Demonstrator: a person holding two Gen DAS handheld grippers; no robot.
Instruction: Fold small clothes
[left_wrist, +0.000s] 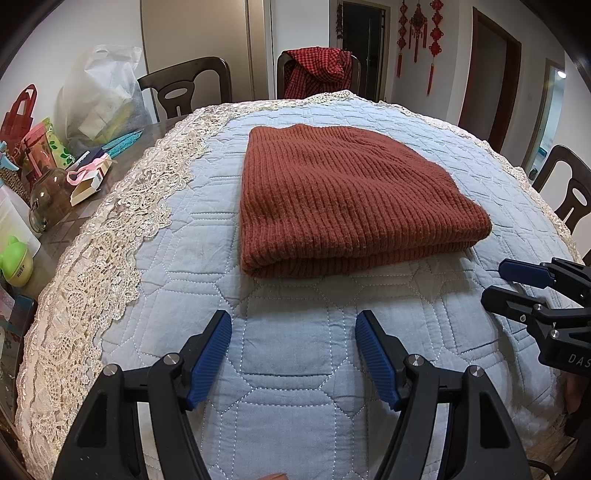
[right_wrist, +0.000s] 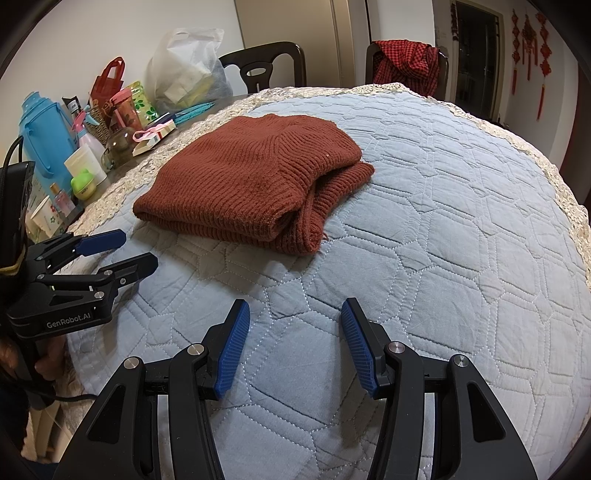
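A rust-brown ribbed knit sweater (left_wrist: 343, 195) lies folded into a thick rectangle on the light blue quilted cloth (left_wrist: 288, 354). It also shows in the right wrist view (right_wrist: 251, 181), with its folded layers open toward the right. My left gripper (left_wrist: 293, 332) is open and empty, just short of the sweater's near edge; it also shows at the left of the right wrist view (right_wrist: 114, 254). My right gripper (right_wrist: 295, 321) is open and empty, above bare quilt near the sweater's near right corner; it also shows at the right edge of the left wrist view (left_wrist: 506, 284).
The quilt has a cream lace border (left_wrist: 122, 236). At the table's left stand a glass jar (left_wrist: 48, 201), a blue thermos (right_wrist: 40, 136), small boxes, bottles and a white plastic bag (left_wrist: 103, 92). Dark wooden chairs (left_wrist: 184, 88) ring the table; one holds a red checked garment (left_wrist: 317, 70).
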